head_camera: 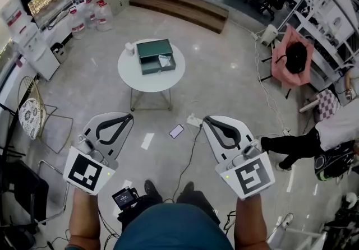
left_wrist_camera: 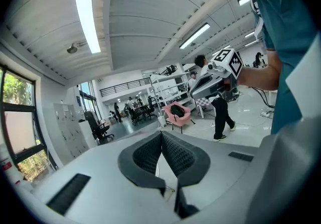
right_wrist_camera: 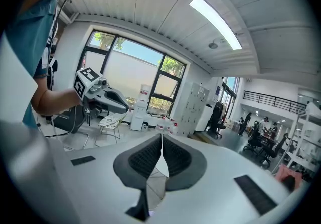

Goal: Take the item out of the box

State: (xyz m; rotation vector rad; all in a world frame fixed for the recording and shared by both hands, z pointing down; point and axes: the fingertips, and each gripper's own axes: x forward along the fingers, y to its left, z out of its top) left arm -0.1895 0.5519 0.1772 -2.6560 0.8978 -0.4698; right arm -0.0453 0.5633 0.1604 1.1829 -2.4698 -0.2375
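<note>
**Currently at standoff: both grippers shut, item not yet out of the box**

At the left of the head view, the left gripper (head_camera: 129, 116) hangs low, well apart from the work. Its own view shows the jaws pressed together with nothing between them. At centre, farther off, a round white table (head_camera: 126, 72) carries a small white cup (head_camera: 129, 48) and, just beside it, the dark green rectangular box (head_camera: 153, 49). The box's open compartment lies on its near side, and the crumpled white item (head_camera: 165, 61) sits in the right part of that compartment. At the right, the right gripper (head_camera: 206, 119) mirrors the left: jaws closed, empty, well apart from the table.

Judgement: the step in hand is the approach. To do it well, close on the table first, then part the jaws of one gripper before it enters the compartment, not inside it. The right gripper looks the better placed, since the item lies to that side. Descend from above, clear of the compartment walls. The left gripper may steady the box at its left end, as a light box could slide or lift with the item.

Orientation: the box's long axis runs across the view, left to right, slightly skewed, with the open compartment facing the person. The item is too small here to give a long axis.
</note>
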